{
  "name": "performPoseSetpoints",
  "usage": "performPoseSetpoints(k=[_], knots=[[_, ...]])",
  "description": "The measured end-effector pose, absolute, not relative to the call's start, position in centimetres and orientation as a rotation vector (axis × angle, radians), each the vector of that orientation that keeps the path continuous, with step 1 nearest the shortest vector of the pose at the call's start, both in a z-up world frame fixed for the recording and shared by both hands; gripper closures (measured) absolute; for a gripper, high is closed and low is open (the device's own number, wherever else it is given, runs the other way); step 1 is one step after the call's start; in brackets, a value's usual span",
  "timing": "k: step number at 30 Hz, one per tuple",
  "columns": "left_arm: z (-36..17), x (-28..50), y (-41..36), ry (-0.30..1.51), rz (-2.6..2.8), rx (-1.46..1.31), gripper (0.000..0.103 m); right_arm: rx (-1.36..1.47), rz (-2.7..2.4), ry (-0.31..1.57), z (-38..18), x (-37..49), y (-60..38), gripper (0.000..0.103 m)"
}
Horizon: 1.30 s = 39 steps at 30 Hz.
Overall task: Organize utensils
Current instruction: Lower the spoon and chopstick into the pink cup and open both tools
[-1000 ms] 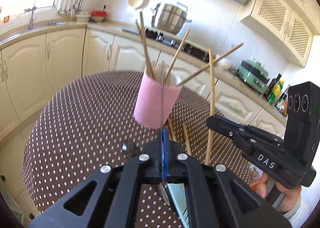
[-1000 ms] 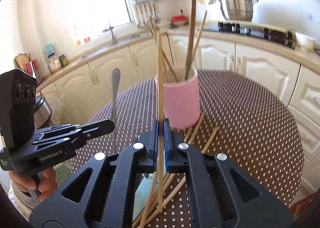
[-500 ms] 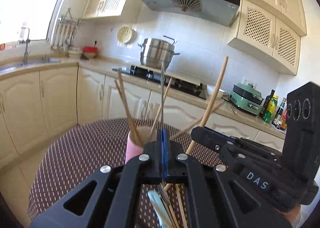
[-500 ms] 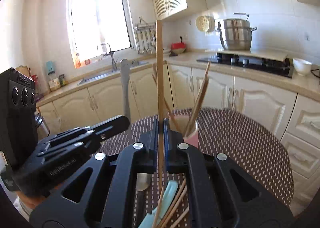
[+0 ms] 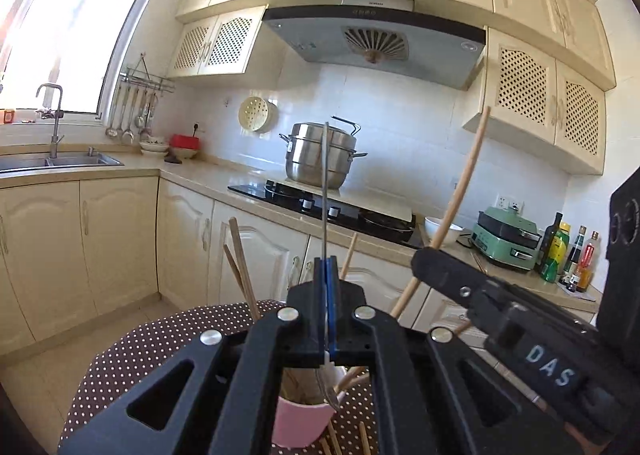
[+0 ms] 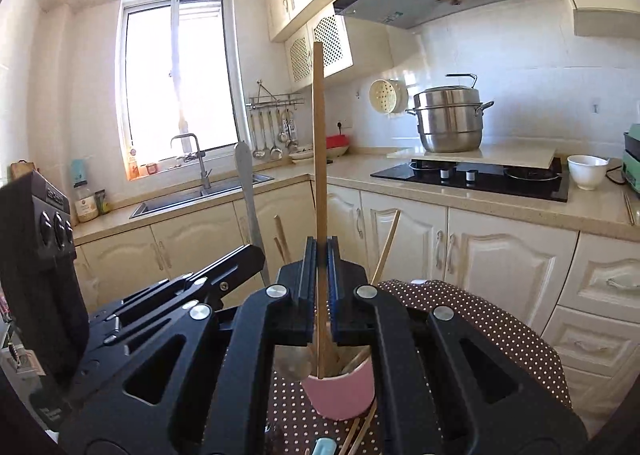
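Two utensils aloft, one per hand, both above the pink cup (image 6: pixel 340 395) on the dotted surface (image 6: pixel 480 319).

Left side first: left tongs (image 5: pixel 327 307) clamped tight on a metal spoon (image 5: pixel 325 191), handle standing upright, edge-on in the left wrist view, bowl hanging below the jaws just over the cup's mouth (image 5: pixel 308 415). Same spoon (image 6: pixel 250 207) seen flat-on from the right wrist view, bowl low beside the cup rim, whether touching it not clear.

Right side next: right tongs (image 6: pixel 320 279) pinched shut on a single wooden chopstick (image 6: pixel 319 135), held near vertical, lower tip reaching down to the cup's opening. Same chopstick (image 5: pixel 460 191) leaning across the left wrist view, gripped by the other tool.

Inside the cup: several chopsticks (image 5: pixel 240 251) already standing, fanned outward. Beside the cup's base: a few more chopsticks (image 6: pixel 360 431) lying loose on the surface, plus something pale blue (image 6: pixel 324 447) at the bottom edge, too cropped to name.

Step in hand, by judgement: delivery of spoon and chopstick into the cup, task well along yet unfinished. Next move, likely: lower each tip inside the rim, clear of the standing sticks, then ease the jaws apart one at a time. Risk: nudging the light cup over, or snagging on the fanned sticks.
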<state>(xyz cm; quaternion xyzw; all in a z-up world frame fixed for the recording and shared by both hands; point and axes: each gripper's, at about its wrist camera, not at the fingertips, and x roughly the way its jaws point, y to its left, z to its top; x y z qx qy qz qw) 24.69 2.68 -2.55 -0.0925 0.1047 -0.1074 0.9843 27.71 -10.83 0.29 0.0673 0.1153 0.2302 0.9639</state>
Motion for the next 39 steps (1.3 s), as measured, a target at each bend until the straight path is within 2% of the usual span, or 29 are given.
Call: performPoseSetpoints(k=[12, 24, 25, 27, 28, 39], knots=[[-5.4, 29.1, 2.9, 0.289, -0.158, -0.172, 0.102, 0.122, 0.450, 0.237, -0.7, 29.4, -10.0, 0.097], [-6.7, 29.4, 3.3, 0.339, -0.171, -0.187, 0.100, 0.112, 0.453, 0.252, -1.1, 29.8, -10.1, 0.097], [-6.7, 29.2, 3.3, 0.339, -0.169, -0.187, 0.098, 0.113, 0.452, 0.254, -1.1, 29.9, -10.1, 0.097], [-6.5, 28.9, 3.4, 0.332, -0.164, -0.188, 0.086, 0.111, 0.454, 0.258, -1.1, 29.9, -10.0, 0.097], [-6.5, 28.5, 3.6, 0.328, -0.160, -0.187, 0.076, 0.110, 0.453, 0.260, -1.1, 29.9, -9.9, 0.097], [-5.5, 26.6, 4.4, 0.317, -0.129, -0.189, 0.064, 0.104, 0.430, 0.264, -1.1, 29.6, -10.0, 0.096]])
